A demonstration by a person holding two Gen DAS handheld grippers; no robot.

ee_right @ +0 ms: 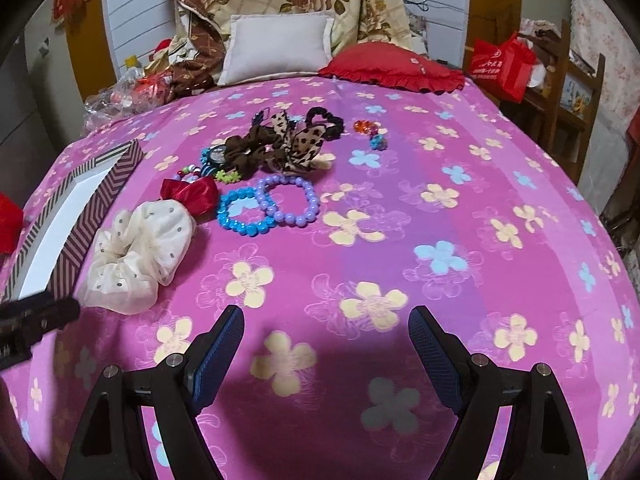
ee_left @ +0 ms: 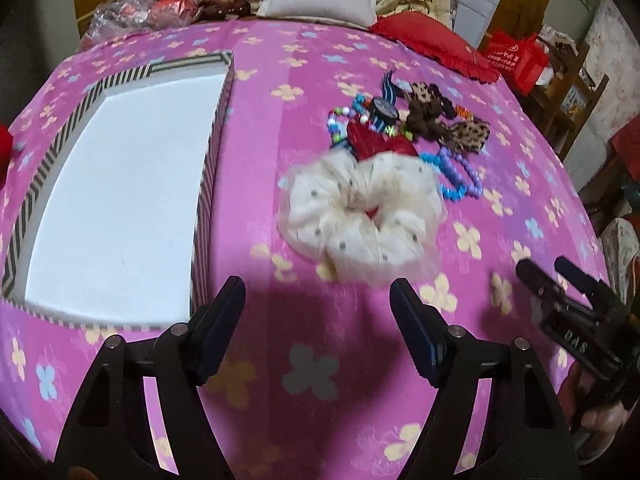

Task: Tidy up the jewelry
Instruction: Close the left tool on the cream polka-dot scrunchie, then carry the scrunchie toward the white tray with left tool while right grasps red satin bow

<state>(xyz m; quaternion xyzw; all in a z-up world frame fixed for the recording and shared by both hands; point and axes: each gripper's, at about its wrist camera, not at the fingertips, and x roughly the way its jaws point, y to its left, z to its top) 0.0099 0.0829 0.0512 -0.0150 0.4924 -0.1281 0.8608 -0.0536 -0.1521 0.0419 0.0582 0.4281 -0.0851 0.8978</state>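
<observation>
A pile of jewelry and hair ties lies on a pink flowered bedspread (ee_right: 400, 216). A white dotted scrunchie (ee_left: 360, 220) (ee_right: 140, 252) is nearest. Behind it lie a red bow (ee_right: 192, 194), a blue bead bracelet (ee_right: 244, 214), a purple bead bracelet (ee_right: 290, 200), a watch (ee_left: 382, 110) (ee_right: 218, 156) and leopard-print ties (ee_right: 304, 140). A striped box with a white inside (ee_left: 116, 208) (ee_right: 60, 224) sits to the left. My left gripper (ee_left: 318, 300) is open and empty, just short of the scrunchie. My right gripper (ee_right: 326, 330) (ee_left: 552, 276) is open and empty, lower right of the pile.
A white pillow (ee_right: 280, 46), a red cushion (ee_right: 396, 66) and crumpled bedding (ee_right: 188, 52) lie at the head of the bed. A red bag (ee_right: 504, 66) sits on wooden furniture at the right. Small orange and blue beads (ee_right: 372, 132) lie apart from the pile.
</observation>
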